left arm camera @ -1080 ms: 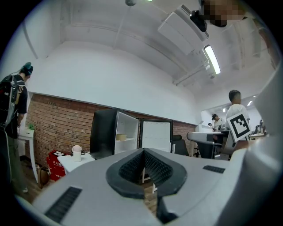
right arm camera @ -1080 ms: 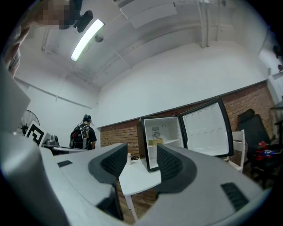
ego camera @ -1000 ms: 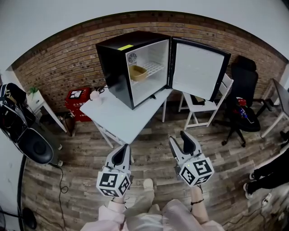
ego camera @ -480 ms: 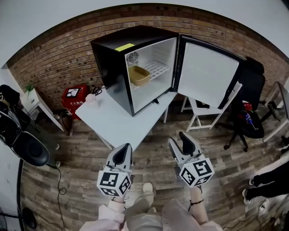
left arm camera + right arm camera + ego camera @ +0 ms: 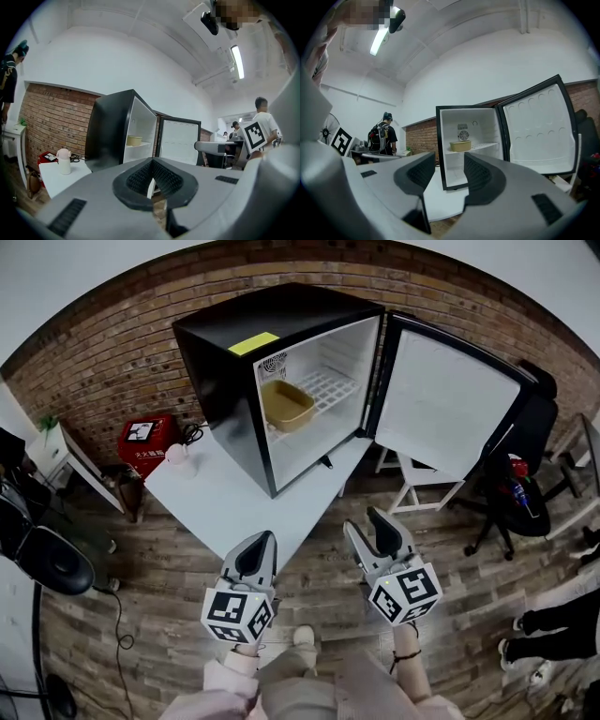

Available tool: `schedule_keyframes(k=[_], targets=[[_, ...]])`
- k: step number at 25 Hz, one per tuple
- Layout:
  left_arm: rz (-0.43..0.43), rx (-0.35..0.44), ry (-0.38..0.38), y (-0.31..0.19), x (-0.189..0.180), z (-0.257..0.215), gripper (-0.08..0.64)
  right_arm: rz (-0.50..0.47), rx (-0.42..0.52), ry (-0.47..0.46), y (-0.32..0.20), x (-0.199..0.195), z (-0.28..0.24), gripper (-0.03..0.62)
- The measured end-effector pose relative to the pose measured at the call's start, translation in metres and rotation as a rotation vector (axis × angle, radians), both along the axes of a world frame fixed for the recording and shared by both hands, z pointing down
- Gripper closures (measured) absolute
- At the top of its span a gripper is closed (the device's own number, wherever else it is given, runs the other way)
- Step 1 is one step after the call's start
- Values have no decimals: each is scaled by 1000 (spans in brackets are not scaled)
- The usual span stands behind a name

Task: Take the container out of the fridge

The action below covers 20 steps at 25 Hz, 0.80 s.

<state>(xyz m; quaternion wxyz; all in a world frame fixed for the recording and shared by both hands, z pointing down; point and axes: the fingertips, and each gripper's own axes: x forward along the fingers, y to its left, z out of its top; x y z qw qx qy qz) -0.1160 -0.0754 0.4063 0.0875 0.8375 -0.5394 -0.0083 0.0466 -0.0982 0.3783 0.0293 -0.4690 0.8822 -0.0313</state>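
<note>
your left tongs (image 5: 264, 540) and right tongs (image 5: 364, 523) are the same make: smooth pale grey shells that taper to black ribbed pads (image 5: 138, 179). each shell carries a small dark slotted patch (image 5: 368, 174) on its flank. at the back of each sits a white cube (image 5: 234, 615) printed with black square markers. you wear a pale pink sleeve (image 5: 223, 682), light beige trousers (image 5: 300, 690) and a white shoe (image 5: 304, 637). a thin dark band (image 5: 405, 659) circles your right wrist.

Left hand-held gripper (image 5: 266, 538) closed, right one (image 5: 361, 518) parted
</note>
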Motion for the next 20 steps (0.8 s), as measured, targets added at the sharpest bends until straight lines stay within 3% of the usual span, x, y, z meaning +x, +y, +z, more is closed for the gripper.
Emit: schedule_keyframes(k=[20], targets=[[62, -25, 11, -80, 13, 12, 568, -44, 31, 32, -76, -14, 2, 402]])
